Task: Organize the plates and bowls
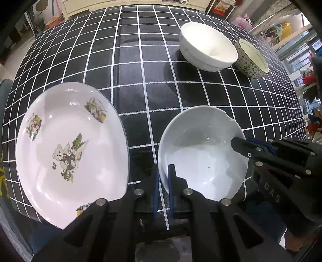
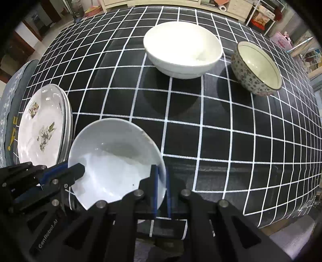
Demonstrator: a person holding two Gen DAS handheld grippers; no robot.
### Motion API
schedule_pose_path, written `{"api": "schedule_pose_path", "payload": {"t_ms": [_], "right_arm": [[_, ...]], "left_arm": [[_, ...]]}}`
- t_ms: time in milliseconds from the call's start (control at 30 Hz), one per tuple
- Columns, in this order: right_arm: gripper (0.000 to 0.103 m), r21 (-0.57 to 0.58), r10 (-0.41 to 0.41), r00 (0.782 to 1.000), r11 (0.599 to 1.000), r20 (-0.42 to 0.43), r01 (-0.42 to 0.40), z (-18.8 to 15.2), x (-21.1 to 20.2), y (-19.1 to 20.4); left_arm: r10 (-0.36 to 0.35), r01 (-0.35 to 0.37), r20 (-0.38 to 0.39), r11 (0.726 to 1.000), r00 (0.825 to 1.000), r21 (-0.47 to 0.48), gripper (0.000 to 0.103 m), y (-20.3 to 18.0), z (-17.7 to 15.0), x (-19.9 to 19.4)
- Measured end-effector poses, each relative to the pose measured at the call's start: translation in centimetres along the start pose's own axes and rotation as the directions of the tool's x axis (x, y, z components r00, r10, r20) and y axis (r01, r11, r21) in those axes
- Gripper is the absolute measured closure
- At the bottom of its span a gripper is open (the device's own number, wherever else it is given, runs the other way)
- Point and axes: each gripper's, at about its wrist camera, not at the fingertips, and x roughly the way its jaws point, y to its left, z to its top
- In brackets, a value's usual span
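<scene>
A pale grey-white bowl [image 1: 203, 153] with a chipped rim is held by both grippers just above the table's near edge. My left gripper [image 1: 164, 177] is shut on its left rim. My right gripper [image 2: 162, 181] is shut on its right rim, and it also shows in the left wrist view [image 1: 241, 145]. The same bowl shows in the right wrist view [image 2: 114, 159]. A stack of bear-print plates [image 1: 70, 151] lies left of it, also in the right wrist view [image 2: 42, 127]. Stacked white bowls [image 1: 207, 46] and a floral bowl [image 1: 251, 59] stand at the far right.
The table has a black cloth with white grid lines [image 1: 130, 60]. A grey cushioned chair [image 2: 18, 86] stands at the table's left side. Shelves and clutter [image 1: 310, 80] lie beyond the right edge, and a cabinet [image 1: 124, 4] behind the far edge.
</scene>
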Motion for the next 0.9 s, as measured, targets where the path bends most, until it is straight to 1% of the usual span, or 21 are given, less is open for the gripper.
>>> {"api": "schedule_pose_path", "payload": {"t_ms": [67,133,233,267,300,400,533,600,700,800,900], "right_arm": [[0.093,-0.003,-0.003,1.000,1.000,0.000,0.003,-0.3,-0.3,-0.3],[0.093,-0.006,-0.008,1.000,1.000,0.009,0.008,-0.9,-0.9,-0.4],[0.093,0.010,0.004,1.000,1.000,0.016,-0.004,0.0,-2.0,-0.3],[0.093,0.019,0.013,1.000,1.000,0.025,-0.013,0.2,-2.7,-0.4],[0.093,0.024,0.021,0.999,0.999,0.032,-0.021,1.2,-3.1,-0.4],[0.093,0.032,0.034,0.998,0.999,0.061,-0.037,1.7,-5.1,-0.9],[0.093,0.043,0.050,0.995,0.998,0.092,-0.054,3.3,-6.8,-2.1],[0.093,0.059,0.056,0.993,0.996,0.102,-0.062,4.4,-7.6,-2.9],[0.093,0.080,0.061,0.992,0.994,0.111,-0.070,6.9,-8.0,-3.8],[0.093,0.105,0.075,0.991,0.991,0.113,-0.087,8.6,-8.2,-4.9],[0.093,0.118,0.070,0.992,0.990,0.108,-0.083,10.0,-8.1,-5.7]], "left_arm": [[0.003,-0.003,0.012,1.000,1.000,0.010,0.096,0.3,-0.4,-0.7],[0.007,-0.007,0.030,1.000,1.000,0.020,0.096,-0.2,0.0,-1.2],[0.010,-0.011,0.053,1.000,0.999,0.029,0.096,-0.3,0.4,-2.7],[0.011,-0.013,0.061,0.999,0.998,0.031,0.096,-0.2,0.5,-3.2],[0.011,-0.013,0.069,0.999,0.998,0.030,0.096,-0.2,0.7,-3.8],[0.008,-0.011,0.087,0.999,0.996,0.032,0.096,-0.1,1.5,-5.4],[0.033,-0.040,0.126,0.998,0.991,0.053,0.096,-0.8,2.9,-7.6],[0.032,-0.041,0.139,0.997,0.990,0.061,0.096,-1.2,4.1,-8.4],[0.022,-0.032,0.147,0.997,0.989,0.064,0.096,-1.7,5.9,-9.3],[-0.004,-0.005,0.134,0.998,0.991,0.063,0.096,-2.4,8.1,-9.2],[-0.020,0.013,0.122,0.998,0.992,0.059,0.096,-3.0,10.2,-8.7]]}}
